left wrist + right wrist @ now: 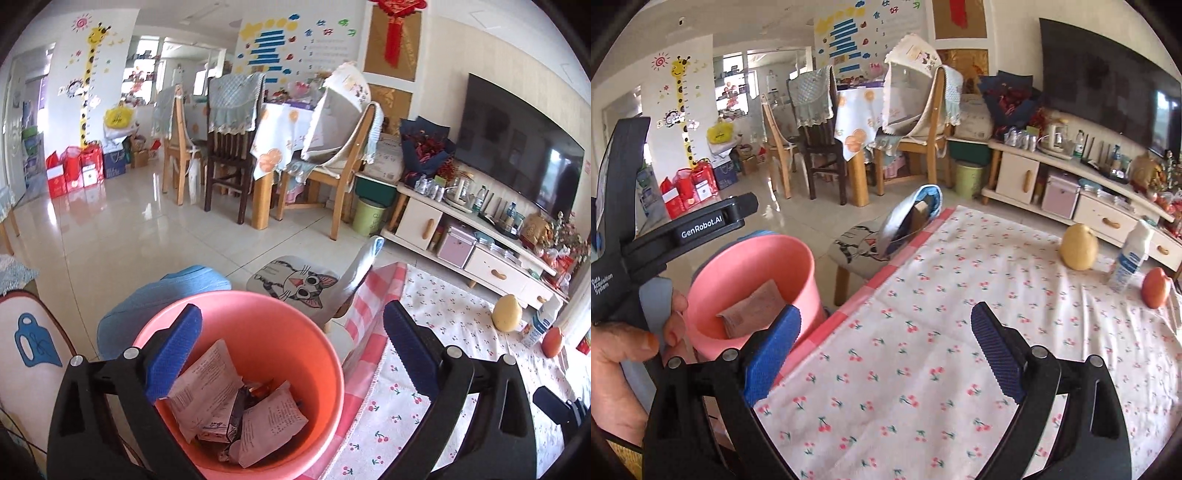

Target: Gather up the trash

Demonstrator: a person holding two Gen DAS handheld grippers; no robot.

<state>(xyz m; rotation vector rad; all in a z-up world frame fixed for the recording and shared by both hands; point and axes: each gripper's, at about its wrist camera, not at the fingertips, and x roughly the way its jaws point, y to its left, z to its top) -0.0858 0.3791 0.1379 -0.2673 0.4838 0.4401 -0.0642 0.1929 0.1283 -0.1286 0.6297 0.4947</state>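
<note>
- Currently, the left gripper (pixel 291 343) is spread wide and empty, poised over the pink bin (pixel 325 354).
- Wrappers (pixel 236 410) lie inside the bin, just beside the tablecloth (pixel 923 332) edge.
- Right gripper (pixel 886 336): released, empty, above the tablecloth.
- Beyond the bin, on the cloth's far side: pear (pixel 1078 246), bottle (pixel 1131 256), apple (pixel 1155 288).

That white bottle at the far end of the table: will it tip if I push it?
Probably. The white bottle stands tall and narrow on soft cloth, so a high push would likely topple it. It looks like light plastic, so likely easy to lift. The yellow fruit and red fruit beside it could get knocked.
</note>
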